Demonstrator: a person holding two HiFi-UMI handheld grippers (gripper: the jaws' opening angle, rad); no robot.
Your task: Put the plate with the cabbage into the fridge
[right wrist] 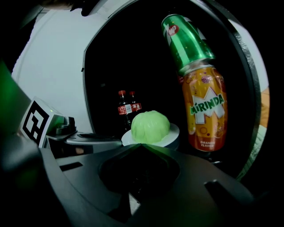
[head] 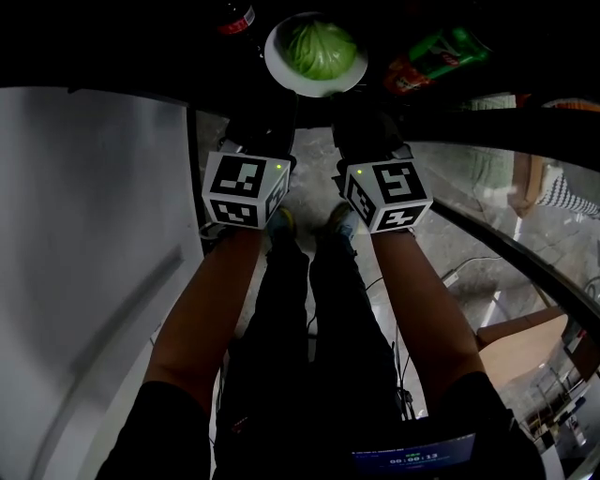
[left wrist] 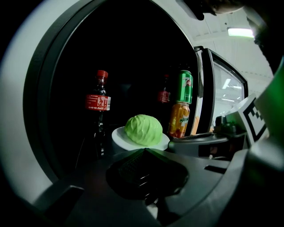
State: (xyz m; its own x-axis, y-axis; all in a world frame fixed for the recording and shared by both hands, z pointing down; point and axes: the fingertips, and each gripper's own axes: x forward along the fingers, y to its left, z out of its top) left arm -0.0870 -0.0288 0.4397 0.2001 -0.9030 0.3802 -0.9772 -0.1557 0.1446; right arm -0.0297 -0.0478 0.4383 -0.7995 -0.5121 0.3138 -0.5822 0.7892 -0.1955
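L gripper (left wrist: 144,153) & R gripper (right wrist: 141,148): jaws pressed together, nothing btwn. Plate (left wrist: 119,136) w/ cabbage (left wrist: 143,129) sits inside fridge (left wrist: 33,111), just past the tips, btwn cola bottle (left wrist: 98,111) & soda cans (left wrist: 179,120). Placement looks done; next prob. back out w/o bumping, shut door (left wrist: 224,88).

Cola bottle (head: 236,17) cut off at top edge; plate (left wrist: 117,135) near rim hidden.

Showing a speckled grey floor (head: 317,159) underfoot, a pale wooden piece (head: 525,342) off to the right (its kind unclear), and, glowing overhead, a long light strip (left wrist: 239,32) against the white ceiling (left wrist: 213,39).
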